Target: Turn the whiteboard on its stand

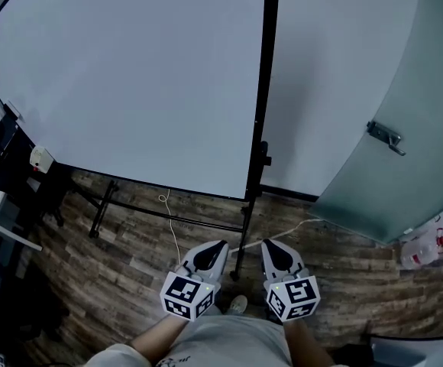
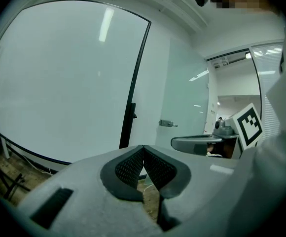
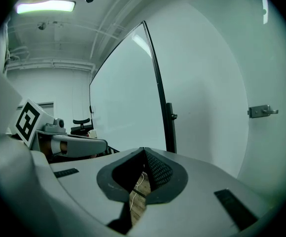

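1. At the far left, dark furniture [image 1: 4, 167] stands by the board's lower left corner. A small white object [image 1: 40, 157] sits just beside that corner (too small for me to tell what it is).
2. The whiteboard [image 1: 130, 75] fills the upper left and middle of the head view. It is a large, blank, pale panel, upright on its stand, in front of me and well apart from both my tools.
3. Under its lower edge, the stand's black base bars [image 1: 168, 214] lie along the wood-plank floor [image 1: 114, 274]. A thin white cable [image 1: 172, 232] trails across them.
4. My left gripper [image 1: 215, 245] is low in the middle and points toward the board. Its jaws are pressed together at the tips with nothing between them. Its marker cube [image 1: 185, 295] faces up.
5. The stand's black upright post [image 1: 266, 75] runs down the board's right edge. In the head view its lower end shows between my two grippers.
6. My right gripper [image 1: 271, 245] is just right of that post. Its jaws are also closed tip to tip and empty, and its marker cube [image 1: 292, 297] is nearest me.
7. Further right is a pale door [image 1: 382, 189] with a metal handle [image 1: 386, 138].
8. At the far right edge, what look like clear plastic bottles [image 1: 428, 249] lie on the floor.
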